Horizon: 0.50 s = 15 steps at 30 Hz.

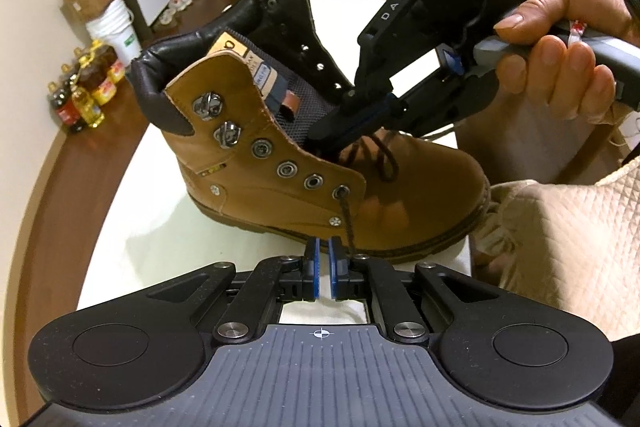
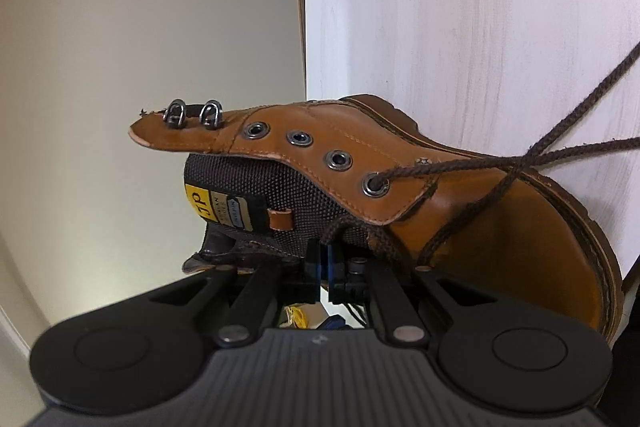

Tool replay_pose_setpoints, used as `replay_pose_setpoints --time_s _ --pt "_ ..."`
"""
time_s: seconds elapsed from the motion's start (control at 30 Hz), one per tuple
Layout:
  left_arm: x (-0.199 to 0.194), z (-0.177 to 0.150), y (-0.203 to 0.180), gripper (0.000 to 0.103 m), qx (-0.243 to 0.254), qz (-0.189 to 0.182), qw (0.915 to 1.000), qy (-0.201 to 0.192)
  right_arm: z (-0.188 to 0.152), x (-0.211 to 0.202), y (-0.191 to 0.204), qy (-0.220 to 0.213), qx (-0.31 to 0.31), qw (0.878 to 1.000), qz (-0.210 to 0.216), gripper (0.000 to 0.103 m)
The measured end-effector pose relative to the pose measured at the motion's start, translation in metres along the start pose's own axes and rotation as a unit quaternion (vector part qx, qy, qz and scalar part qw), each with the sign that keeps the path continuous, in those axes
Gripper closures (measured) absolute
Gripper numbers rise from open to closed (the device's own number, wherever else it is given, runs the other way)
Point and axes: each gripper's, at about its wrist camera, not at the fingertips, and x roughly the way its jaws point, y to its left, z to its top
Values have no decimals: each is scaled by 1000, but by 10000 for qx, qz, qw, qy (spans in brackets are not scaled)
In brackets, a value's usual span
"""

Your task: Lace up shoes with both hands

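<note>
Right gripper clenched on lace at boot tongue, centre frame; left gripper released, lower centre. Pull lace taut toward next eyelet.

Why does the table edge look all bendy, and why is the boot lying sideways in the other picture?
Left wrist view: the fisheye lens bends the table edge into a curve; the boot stays sharp. Right wrist view: that camera is rolled sideways, so the boot looks tipped; the near gripper body is blurry.

One boot, one lace, four round eyelets and two hooks on its near flap, one bucket at ten o'clock, two grippers.
</note>
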Motion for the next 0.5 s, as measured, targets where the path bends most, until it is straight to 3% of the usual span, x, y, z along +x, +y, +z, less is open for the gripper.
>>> replay_pose_setpoints --time_s 0.27,0.5 --pt "7 11 1 96 115 201 9997 -92 -4 25 6 184 -358 9989 -238 99" --pt "11 21 1 95 93 131 9997 -195 -1 26 9 201 -407 9986 -280 99"
